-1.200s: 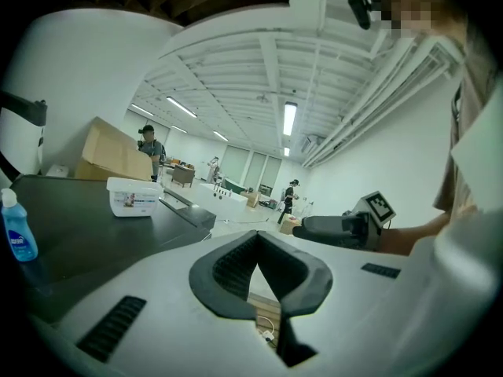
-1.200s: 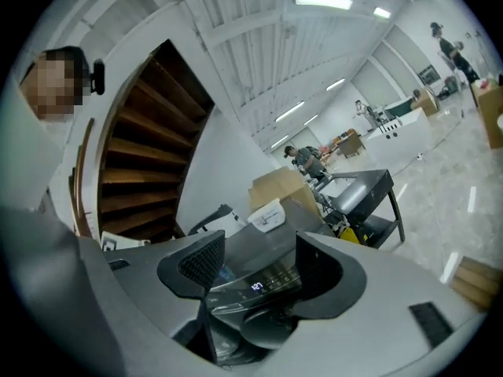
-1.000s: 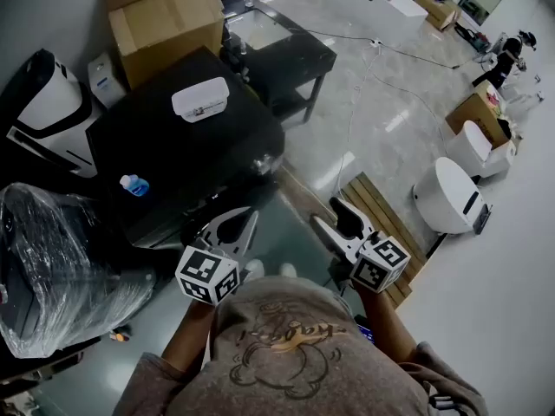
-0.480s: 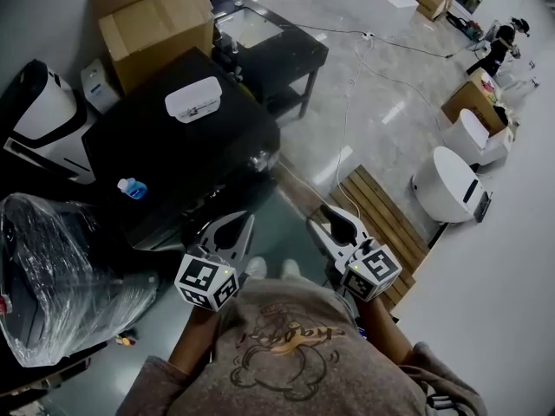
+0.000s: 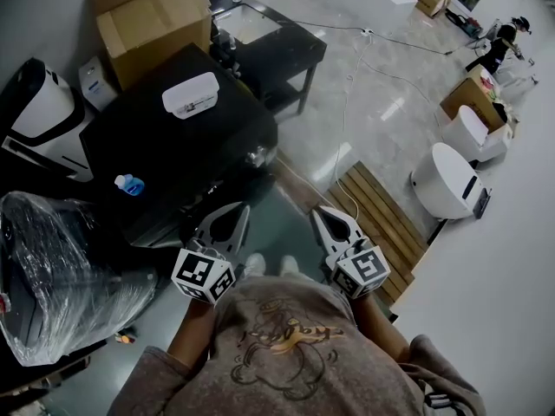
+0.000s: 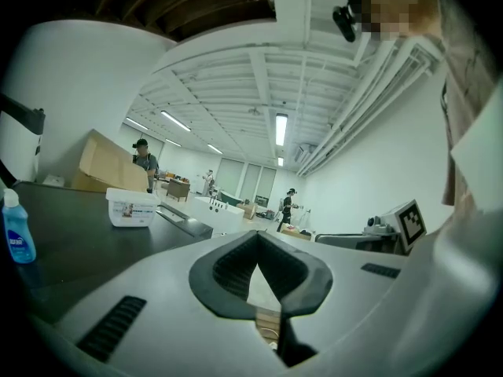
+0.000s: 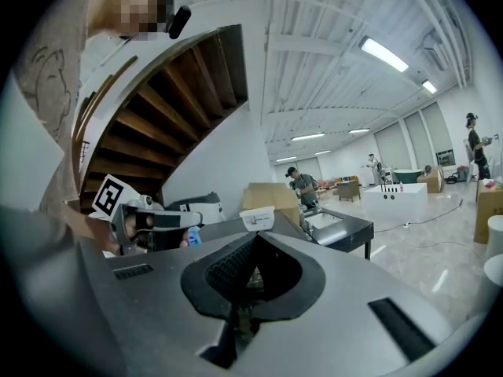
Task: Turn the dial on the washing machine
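A: Where is the thing we're after?

B: In the head view the boxy black washing machine point(image 5: 173, 159) sits at 10 o'clock from the picture's centre. What I take for its small shiny round dial point(image 5: 257, 156) is at the machine's near right corner, though it is too small to be sure. It lies at about 12 o'clock from the left gripper point(image 5: 238, 210) and between 10 and 11 o'clock from the right gripper point(image 5: 319, 213), apart from both.

A: And the jaws?

B: Both pairs are pressed together, with nothing between them. The right pair has just been closing, on air only.

A: So what could go wrong?

B: First, an approach with the jaws closed. The tips would butt against the knob or the panel instead of straddling it, so whichever gripper goes in needs to spread first.

A: Anything else?

B: Aim. Neither gripper view shows the dial; both look out level across the machine's top into the room. I'd expect a reach from this pose to come in too high and skim over the lid.

A: And once it's on the knob?

B: A glossy round surface probably slips under the pads, so the wrist could roll while the dial stays put.

A: The things on top?

B: The white rectangular plastic tub point(image 5: 190, 94) at 12 o'clock on the lid and the small blue bottle point(image 5: 127, 184) at 8 o'clock are well clear of the dial. Only a wide swing of the left arm would threaten the bottle.
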Demonstrator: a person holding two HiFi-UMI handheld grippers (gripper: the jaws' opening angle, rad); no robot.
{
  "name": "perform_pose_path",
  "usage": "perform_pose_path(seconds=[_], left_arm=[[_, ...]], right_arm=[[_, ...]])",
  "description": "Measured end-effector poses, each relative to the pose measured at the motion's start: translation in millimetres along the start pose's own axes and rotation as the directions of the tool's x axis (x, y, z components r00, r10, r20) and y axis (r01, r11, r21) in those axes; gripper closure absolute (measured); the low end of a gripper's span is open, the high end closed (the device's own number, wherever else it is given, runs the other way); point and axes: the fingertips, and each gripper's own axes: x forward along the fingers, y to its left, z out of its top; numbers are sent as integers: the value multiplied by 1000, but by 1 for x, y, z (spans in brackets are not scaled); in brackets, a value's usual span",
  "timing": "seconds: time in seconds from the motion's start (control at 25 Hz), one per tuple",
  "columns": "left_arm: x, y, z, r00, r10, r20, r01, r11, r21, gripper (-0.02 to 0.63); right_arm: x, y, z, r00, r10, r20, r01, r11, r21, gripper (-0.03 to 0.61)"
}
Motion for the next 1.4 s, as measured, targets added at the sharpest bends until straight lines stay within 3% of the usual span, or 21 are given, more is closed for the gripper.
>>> perform_pose_path(seconds=[0.4, 1.4], left_arm=[[14, -2, -34, 999, -31, -21, 32, 999, 27, 614], [16, 8, -28, 999, 38, -16, -37, 999, 18, 614]], right_arm=[[10, -4, -29, 1000, -5, -12, 5, 1000, 2, 578], [18, -3, -23, 999, 31, 12, -31, 999, 31, 578]])
